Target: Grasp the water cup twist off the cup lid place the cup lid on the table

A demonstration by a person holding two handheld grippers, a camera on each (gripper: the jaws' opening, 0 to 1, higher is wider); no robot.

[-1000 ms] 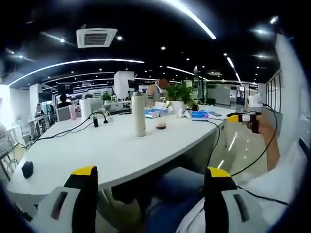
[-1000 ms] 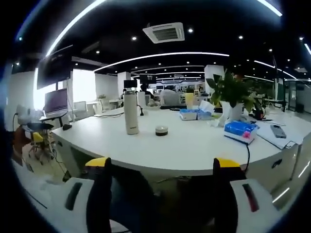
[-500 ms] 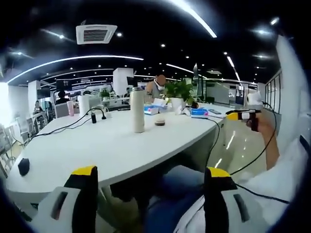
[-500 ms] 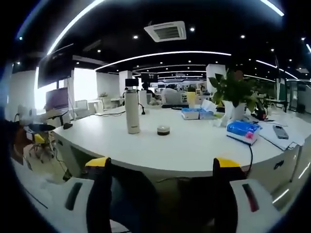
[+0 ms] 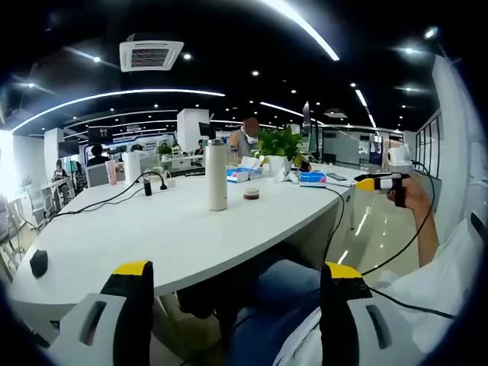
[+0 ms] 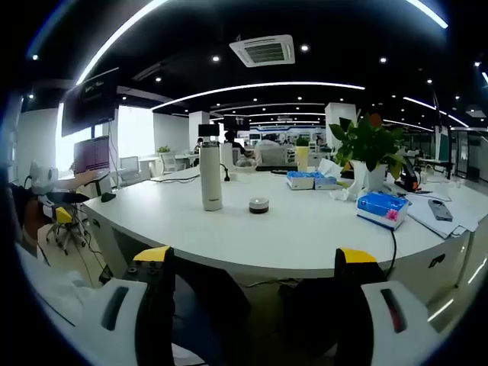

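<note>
**Desk:** What sits nearest the lens?

**Photographer:** The left gripper [image 5: 236, 278] and the right gripper [image 6: 255, 263], both with jaws spread wide and holding nothing, below the near edge of the white counter [image 6: 305, 236]. Neither touches anything.

**Desk:** And the water cup?

**Photographer:** Upright, mid-counter: a tall pale water cup [image 6: 211, 177] with its cup lid [image 6: 210, 144] on top. In the left gripper view the same water cup [image 5: 217, 174] stands well beyond the jaws. Reaching it looks like the step in hand.

**Desk:** How should that go?

**Photographer:** In my judgement, one gripper should close low on the body to steady it while the other squares onto the lid from above; a tall, narrow cup may tip if nudged sideways.

**Desk:** Anything in the way?

**Photographer:** A small round dark-topped object [image 6: 258, 205] sits just beside the cup and wants a clear berth. Farther off: a blue tissue box [image 6: 380, 208], a potted plant [image 6: 367, 156], a phone [image 6: 440, 210]. In the left gripper view a black cable [image 5: 114, 200] trails across the counter and a dark mouse [image 5: 39, 262] lies at its left end. Open counter near the cup should take the lid.
</note>
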